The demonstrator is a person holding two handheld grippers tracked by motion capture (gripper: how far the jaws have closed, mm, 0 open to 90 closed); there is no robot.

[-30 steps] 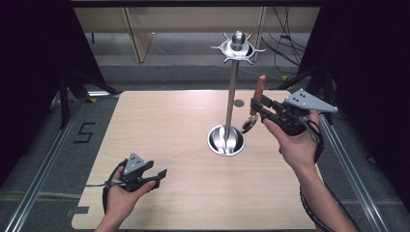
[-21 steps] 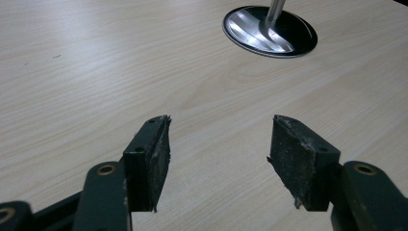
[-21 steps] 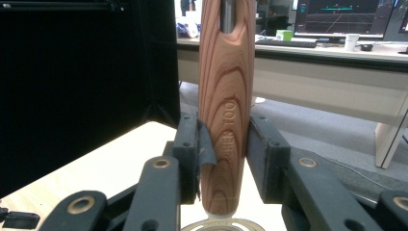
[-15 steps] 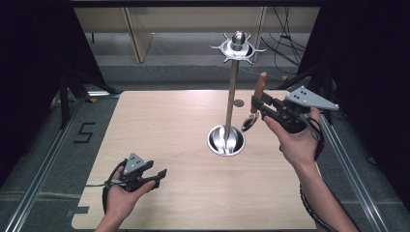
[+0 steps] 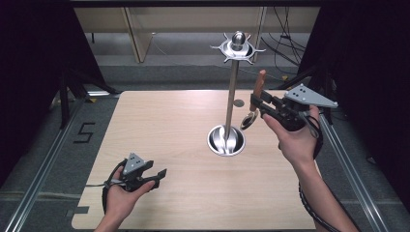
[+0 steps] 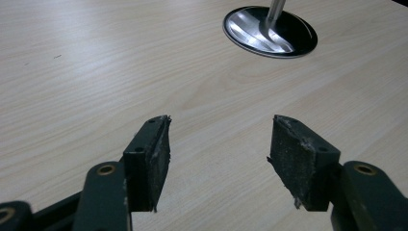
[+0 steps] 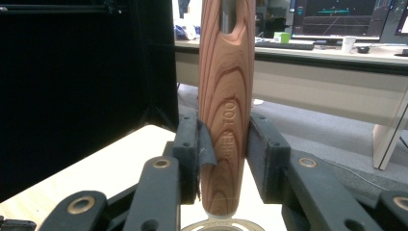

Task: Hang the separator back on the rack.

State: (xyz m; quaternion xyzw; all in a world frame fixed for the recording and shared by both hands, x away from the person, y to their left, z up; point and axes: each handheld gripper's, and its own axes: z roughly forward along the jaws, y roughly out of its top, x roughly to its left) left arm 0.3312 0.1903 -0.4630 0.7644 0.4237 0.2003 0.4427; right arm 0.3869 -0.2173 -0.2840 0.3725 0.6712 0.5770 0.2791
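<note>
A chrome utensil stand point(image 5: 232, 96) rises from a round dished base point(image 5: 226, 140) on the wooden table point(image 5: 164, 121), with a ring of hooks at its top point(image 5: 238, 47). My right gripper point(image 5: 257, 102) is shut on the wooden handle point(image 5: 260, 83) of a utensil, held upright just right of the pole. Its metal spoon-like end point(image 5: 248, 121) hangs below the jaws. In the right gripper view the grained handle point(image 7: 226, 86) stands clamped between both pads point(image 7: 192, 144) of my right gripper point(image 7: 223, 144). My left gripper point(image 5: 159, 175) sits open near the table's front left, with nothing between its pads point(image 6: 153, 159). The left gripper point(image 6: 219, 149) faces the base point(image 6: 269, 31).
Metal rails run along both sides of the table point(image 5: 43, 164). Dark curtains stand left and right. A wooden bench and cables lie beyond the far edge point(image 5: 145, 29). Bare tabletop stretches between my left gripper and the stand base.
</note>
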